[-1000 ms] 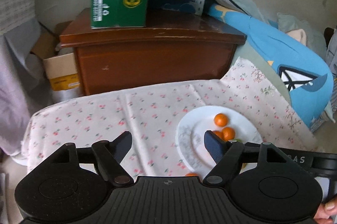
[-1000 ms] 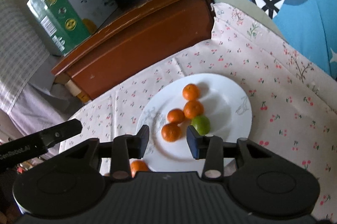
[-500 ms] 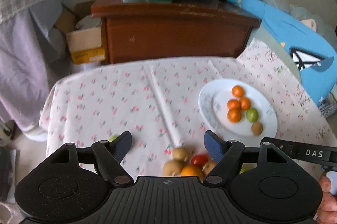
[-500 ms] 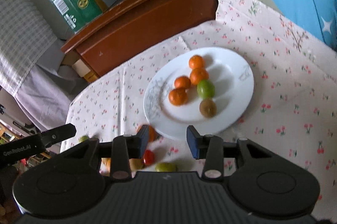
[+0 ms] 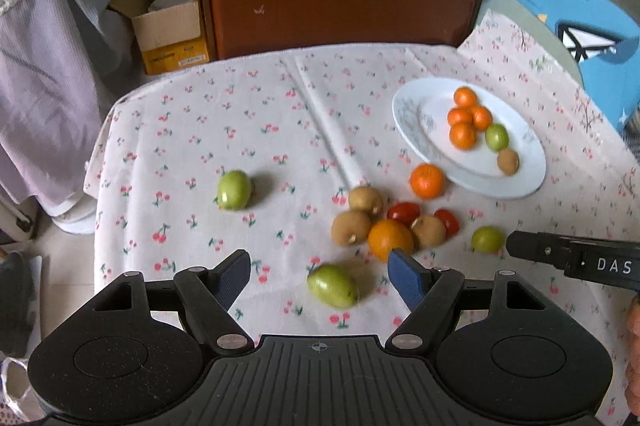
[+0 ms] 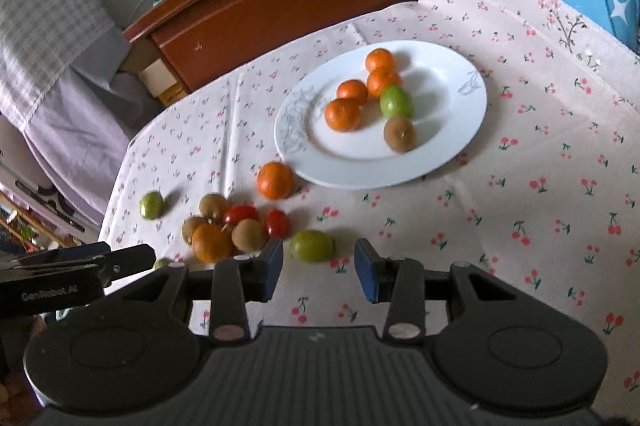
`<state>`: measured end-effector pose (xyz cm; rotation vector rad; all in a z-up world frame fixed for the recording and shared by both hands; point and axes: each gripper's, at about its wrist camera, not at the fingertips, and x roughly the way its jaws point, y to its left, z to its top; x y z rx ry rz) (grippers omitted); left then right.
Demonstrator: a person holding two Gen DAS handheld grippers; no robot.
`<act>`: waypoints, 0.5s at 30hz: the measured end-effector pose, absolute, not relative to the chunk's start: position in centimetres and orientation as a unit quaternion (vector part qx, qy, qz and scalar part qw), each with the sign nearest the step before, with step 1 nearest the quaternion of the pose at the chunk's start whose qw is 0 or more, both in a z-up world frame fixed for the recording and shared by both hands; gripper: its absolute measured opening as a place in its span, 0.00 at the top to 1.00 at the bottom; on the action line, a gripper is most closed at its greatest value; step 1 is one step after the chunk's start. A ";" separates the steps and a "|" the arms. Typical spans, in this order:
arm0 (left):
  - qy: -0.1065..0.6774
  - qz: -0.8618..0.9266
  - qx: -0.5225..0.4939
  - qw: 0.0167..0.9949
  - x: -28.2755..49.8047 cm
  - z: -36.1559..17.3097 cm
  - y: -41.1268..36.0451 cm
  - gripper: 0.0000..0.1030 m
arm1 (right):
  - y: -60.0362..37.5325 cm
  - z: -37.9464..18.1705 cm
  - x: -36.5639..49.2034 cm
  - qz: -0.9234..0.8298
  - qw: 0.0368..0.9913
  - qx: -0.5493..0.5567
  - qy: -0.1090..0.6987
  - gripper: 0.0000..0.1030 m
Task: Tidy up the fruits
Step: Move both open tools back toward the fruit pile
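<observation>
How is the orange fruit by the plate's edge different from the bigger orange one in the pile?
The orange fruit by the plate lies apart from the pile, close to the white plate; the pile's orange fruit lies against brown fruits and red tomatoes. The first is deeper orange, the second more yellow-orange and larger. Both are round and rest on the cherry-print cloth, not on the plate.

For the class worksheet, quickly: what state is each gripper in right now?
Left gripper: open, holding nothing; a green fruit lies on the cloth between its jaws.
Right gripper: open, holding nothing.
</observation>
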<state>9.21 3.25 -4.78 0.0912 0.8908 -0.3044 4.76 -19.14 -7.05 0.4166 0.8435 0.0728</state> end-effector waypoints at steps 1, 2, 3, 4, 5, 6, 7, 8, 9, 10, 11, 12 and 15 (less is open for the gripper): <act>0.431 -0.147 0.045 0.889 9.1 -5.0 3.3 0.26 | -19.0 -7.2 4.7 0.037 0.890 0.199 0.408 0.60; 0.431 -0.146 0.047 0.889 9.0 -5.2 3.3 0.26 | -18.8 -7.3 4.6 0.039 0.890 0.197 0.410 0.60; 0.431 -0.145 0.050 0.889 8.9 -5.4 3.4 0.26 | -18.6 -7.4 4.6 0.042 0.889 0.195 0.412 0.60; 0.430 -0.144 0.053 0.889 8.9 -5.6 3.3 0.26 | -18.4 -7.6 4.6 0.043 0.889 0.189 0.414 0.60; 0.429 -0.144 0.056 0.890 8.8 -5.8 3.3 0.26 | -18.2 -7.7 4.7 0.043 0.891 0.183 0.414 0.60; 0.428 -0.144 0.058 0.890 8.8 -5.9 3.3 0.26 | -18.0 -7.7 4.7 0.042 0.892 0.174 0.414 0.60; 0.428 -0.145 0.060 0.890 8.7 -6.1 3.3 0.26 | -17.8 -7.8 4.7 0.042 0.894 0.167 0.414 0.60; 0.428 -0.146 0.060 0.890 8.8 -6.1 3.3 0.26 | -17.6 -7.9 4.7 0.041 0.895 0.162 0.413 0.60; 0.427 -0.148 0.061 0.890 8.8 -6.3 3.2 0.26 | -17.5 -7.9 4.8 0.040 0.895 0.160 0.413 0.60; 0.426 -0.150 0.061 0.890 8.7 -6.3 3.2 0.26 | -17.5 -8.0 4.9 0.039 0.896 0.159 0.413 0.60; 0.424 -0.152 0.063 0.891 8.7 -6.4 3.2 0.26 | -17.4 -8.1 4.9 0.039 0.896 0.157 0.413 0.60; 0.423 -0.154 0.064 0.891 8.7 -6.4 3.1 0.26 | -17.4 -8.1 5.0 0.037 0.897 0.155 0.413 0.60; 0.422 -0.157 0.067 0.890 8.8 -6.7 2.9 0.26 | -17.3 -8.3 5.2 0.031 0.898 0.151 0.412 0.60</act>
